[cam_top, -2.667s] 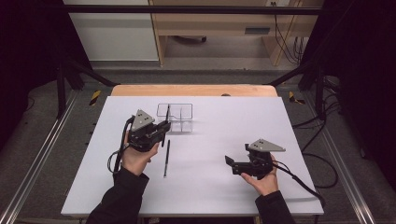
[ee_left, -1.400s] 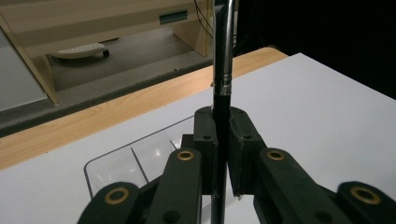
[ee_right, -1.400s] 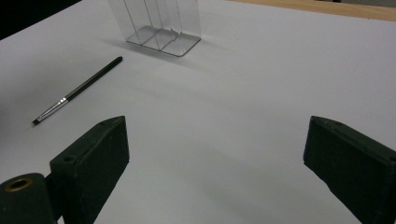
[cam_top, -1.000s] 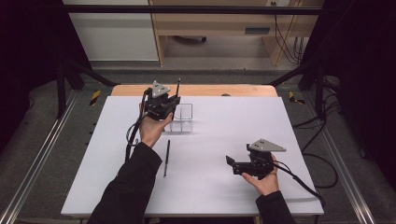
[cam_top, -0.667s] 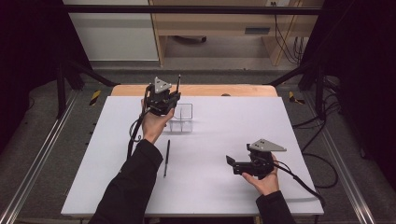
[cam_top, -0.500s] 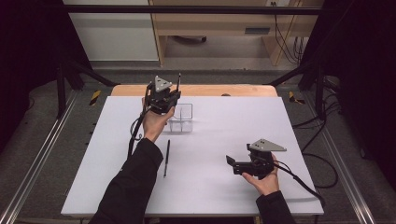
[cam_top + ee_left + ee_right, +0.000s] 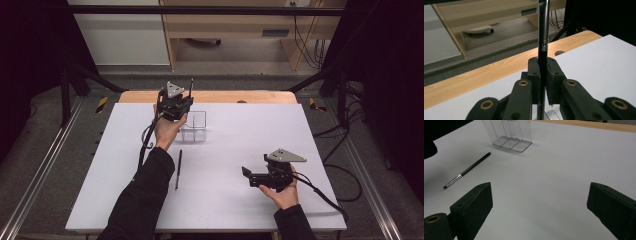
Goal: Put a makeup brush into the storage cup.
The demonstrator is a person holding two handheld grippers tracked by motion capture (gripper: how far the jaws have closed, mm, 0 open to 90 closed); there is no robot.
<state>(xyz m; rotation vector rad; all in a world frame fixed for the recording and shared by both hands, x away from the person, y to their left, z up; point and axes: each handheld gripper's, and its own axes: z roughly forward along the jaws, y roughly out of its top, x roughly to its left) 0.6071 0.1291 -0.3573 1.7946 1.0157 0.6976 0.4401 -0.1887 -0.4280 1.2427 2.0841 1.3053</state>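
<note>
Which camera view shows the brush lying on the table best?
The right gripper view: the lying brush shows its dark handle, silver ferrule and bristle tip. In the high view it is a thin dark line beside the person's left sleeve.

A wooden table edge [image 7: 250, 96] runs at twelve o'clock beyond the white board [image 7: 320, 135]; cables [image 7: 305, 40] hang at one o'clock by a wooden cabinet [image 7: 235, 25].
</note>
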